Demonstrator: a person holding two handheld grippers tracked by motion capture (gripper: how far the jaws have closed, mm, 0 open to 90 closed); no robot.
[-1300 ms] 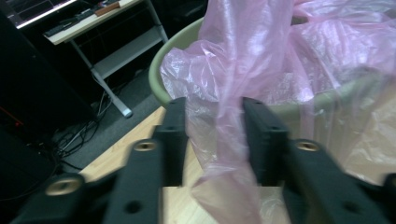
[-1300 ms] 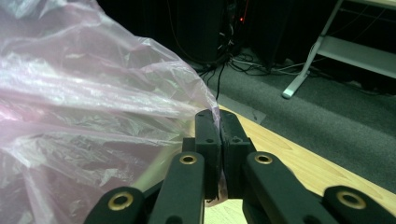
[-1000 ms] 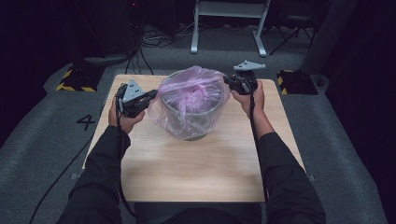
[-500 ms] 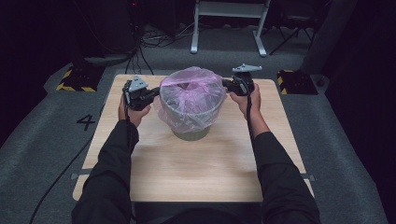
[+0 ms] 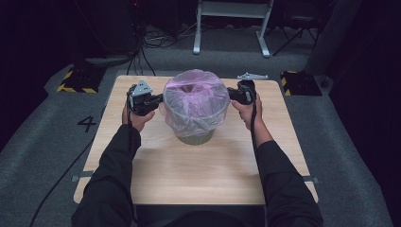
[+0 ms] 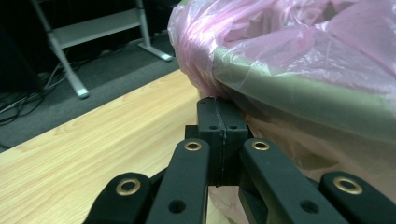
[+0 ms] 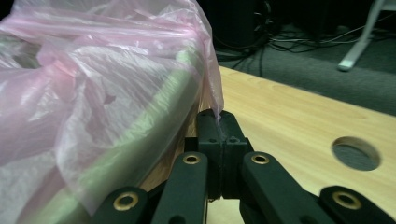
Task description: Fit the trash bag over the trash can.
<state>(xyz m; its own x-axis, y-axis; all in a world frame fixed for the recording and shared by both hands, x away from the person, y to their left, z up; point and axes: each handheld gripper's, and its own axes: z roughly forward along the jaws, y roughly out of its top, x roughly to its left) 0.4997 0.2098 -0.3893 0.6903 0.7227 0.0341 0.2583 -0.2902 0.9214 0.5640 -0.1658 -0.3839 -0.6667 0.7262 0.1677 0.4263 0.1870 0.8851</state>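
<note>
A pale green bin point(image 5: 195, 137) stands upright at the middle back of the wooden table point(image 5: 198, 175), lined with a thin pink plastic bag point(image 5: 194, 97) folded over its rim. My left gripper point(image 5: 160, 100) sits at the bin's left side, shut on the bag's edge point(image 6: 205, 86) just below the green rim point(image 6: 299, 95). My right gripper point(image 5: 231, 94) is at the bin's right side, and the bag's film point(image 7: 212, 100) runs down into its shut jaws. Both grippers point inward at the bin.
A round hole point(image 7: 355, 153) is cut in the tabletop to the right of the bin. Behind the table stand a white metal frame point(image 5: 231, 19), floor cables point(image 5: 151, 38) and yellow-black striped blocks point(image 5: 75, 81). Bare wood lies in front of the bin.
Both hands have come down beside the bin, drawing the bag lower over its rim. The bin, tilted a second ago, now stands upright.
</note>
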